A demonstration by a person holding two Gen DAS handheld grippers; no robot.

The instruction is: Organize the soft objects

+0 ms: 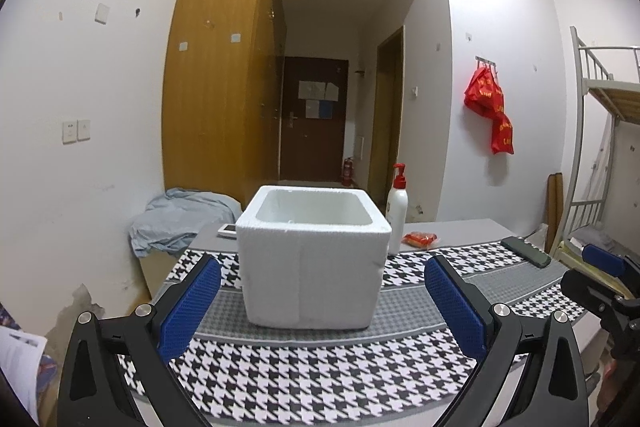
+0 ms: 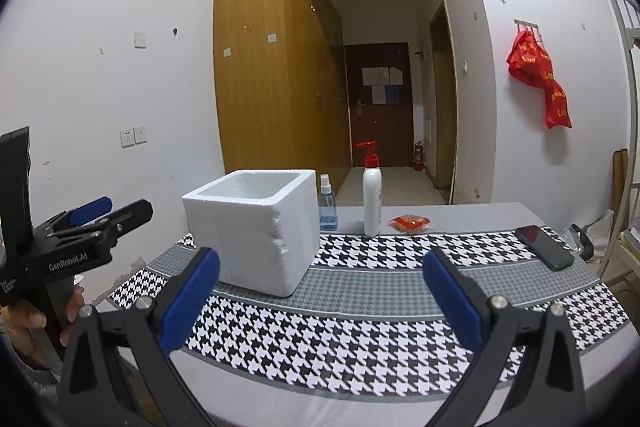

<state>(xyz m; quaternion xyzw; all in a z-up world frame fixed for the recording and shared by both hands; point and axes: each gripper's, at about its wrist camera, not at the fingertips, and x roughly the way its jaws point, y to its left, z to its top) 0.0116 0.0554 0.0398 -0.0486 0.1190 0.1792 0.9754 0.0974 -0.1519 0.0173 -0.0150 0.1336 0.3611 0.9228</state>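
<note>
A white foam box (image 1: 314, 259) stands open-topped on the houndstooth table cloth (image 1: 320, 379), straight ahead of my left gripper (image 1: 322, 297). That gripper is open, with nothing between its blue pads (image 1: 188, 307). In the right wrist view the box (image 2: 256, 227) sits to the left, and my right gripper (image 2: 320, 293) is open wide over the bare cloth (image 2: 340, 339), holding nothing. A small red packet (image 2: 410, 223) lies behind the cloth. The left gripper (image 2: 94, 213), held by a hand (image 2: 32, 315), hovers left of the box. The right gripper (image 1: 600, 267) shows at the right edge of the left wrist view.
A white pump bottle (image 2: 372, 195) and a blue spray bottle (image 2: 328, 205) stand behind the box. A dark phone (image 2: 544, 247) lies at the table's right. A crumpled blue-grey cloth (image 1: 180, 223) is heaped left of the table, and a bunk bed (image 1: 600, 99) stands right.
</note>
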